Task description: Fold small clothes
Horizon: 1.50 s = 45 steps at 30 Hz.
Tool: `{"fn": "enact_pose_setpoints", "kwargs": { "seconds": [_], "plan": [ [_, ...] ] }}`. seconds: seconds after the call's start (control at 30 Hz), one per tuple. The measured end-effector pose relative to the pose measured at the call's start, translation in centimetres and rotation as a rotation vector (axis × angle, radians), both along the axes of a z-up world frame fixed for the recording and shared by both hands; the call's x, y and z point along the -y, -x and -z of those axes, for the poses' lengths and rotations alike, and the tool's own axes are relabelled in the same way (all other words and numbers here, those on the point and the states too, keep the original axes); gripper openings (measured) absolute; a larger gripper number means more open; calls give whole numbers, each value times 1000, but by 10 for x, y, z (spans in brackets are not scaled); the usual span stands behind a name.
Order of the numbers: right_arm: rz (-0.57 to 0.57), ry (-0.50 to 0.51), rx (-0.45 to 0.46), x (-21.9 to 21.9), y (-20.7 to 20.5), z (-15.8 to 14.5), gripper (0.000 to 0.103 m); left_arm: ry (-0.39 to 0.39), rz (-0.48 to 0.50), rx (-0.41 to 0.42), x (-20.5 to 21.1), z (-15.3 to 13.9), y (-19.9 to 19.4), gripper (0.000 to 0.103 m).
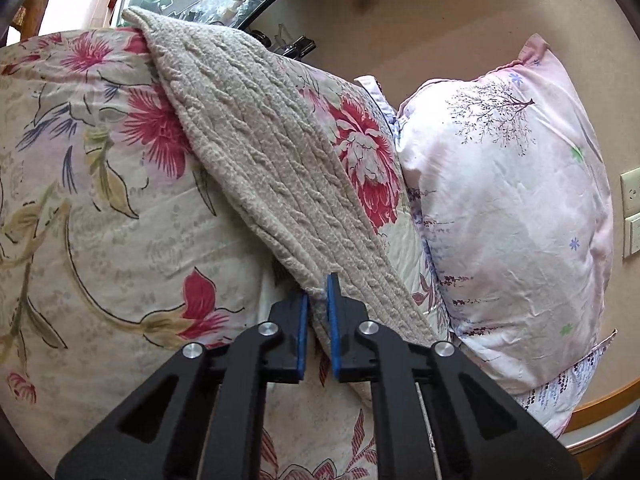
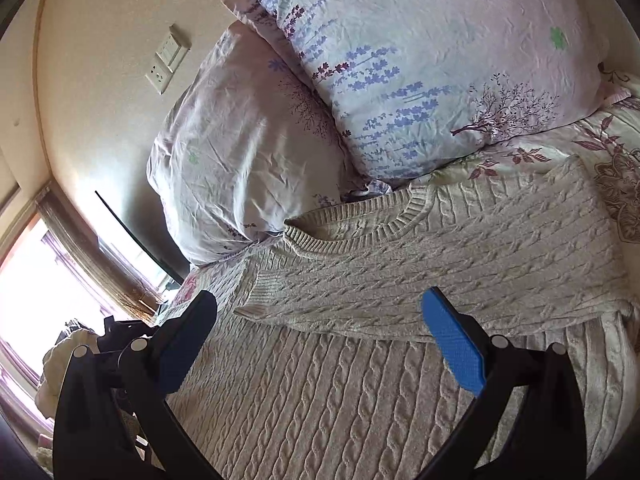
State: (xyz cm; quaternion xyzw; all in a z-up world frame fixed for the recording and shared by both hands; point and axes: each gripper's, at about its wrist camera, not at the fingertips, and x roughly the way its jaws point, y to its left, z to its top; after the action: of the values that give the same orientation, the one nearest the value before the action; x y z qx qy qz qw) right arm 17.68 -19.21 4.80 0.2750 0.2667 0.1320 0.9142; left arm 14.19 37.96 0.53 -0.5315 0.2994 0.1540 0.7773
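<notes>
A cream cable-knit sweater (image 2: pixel 360 380) lies flat on the floral bedsheet (image 2: pixel 600 136), its ribbed collar (image 2: pixel 360 216) toward the pillows and one sleeve (image 2: pixel 460 264) folded across the chest. My right gripper (image 2: pixel 320 336) is open and empty, hovering just above the sweater's body, its fingers on either side of the folded sleeve's cuff end. My left gripper (image 1: pixel 318 292) is shut on the edge of a stretch of the same sweater (image 1: pixel 256 152), which runs taut up and away over the floral sheet (image 1: pixel 80 200).
Two pink-and-lavender printed pillows (image 2: pixel 420 60) (image 2: pixel 240 152) lie stacked at the head of the bed, one showing in the left wrist view (image 1: pixel 512 208). A beige wall with a switch plate (image 2: pixel 166 60) is behind. A bright window (image 2: pixel 48 288) is at the left.
</notes>
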Motion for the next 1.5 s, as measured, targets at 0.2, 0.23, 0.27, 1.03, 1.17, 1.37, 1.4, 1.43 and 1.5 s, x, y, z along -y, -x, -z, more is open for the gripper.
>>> {"fn": "enact_pose_setpoints", "kwargs": {
  "seconds": [0.2,0.23,0.27,1.03,1.17,1.37,1.4,1.43,1.5],
  "plan": [
    [1,11,29,-1,5,-5,102,-191,178,163,62,-74,-25,6],
    [5,14,35,-1,6,-6,102,-223,228,199,82,-88,-32,5],
    [8,18,41,-1,7,-7,102,-255,284,234,104,-100,-38,5],
    [83,206,54,-4,12,-10,102,-743,975,186,360,-48,-46,79],
    [-53,286,54,-44,4,-29,102,-816,868,169,320,-54,-24,80],
    [-325,528,67,-148,-39,-47,83,-770,750,77,262,-35,-6,80],
    [-361,555,58,-165,-50,-44,79,-755,738,73,255,-33,-1,80],
    [-396,571,41,-181,-61,-41,74,-747,724,70,248,-31,4,80],
    [-453,570,-1,-209,-82,-31,64,-738,696,69,236,-28,13,80]
  ]
}}
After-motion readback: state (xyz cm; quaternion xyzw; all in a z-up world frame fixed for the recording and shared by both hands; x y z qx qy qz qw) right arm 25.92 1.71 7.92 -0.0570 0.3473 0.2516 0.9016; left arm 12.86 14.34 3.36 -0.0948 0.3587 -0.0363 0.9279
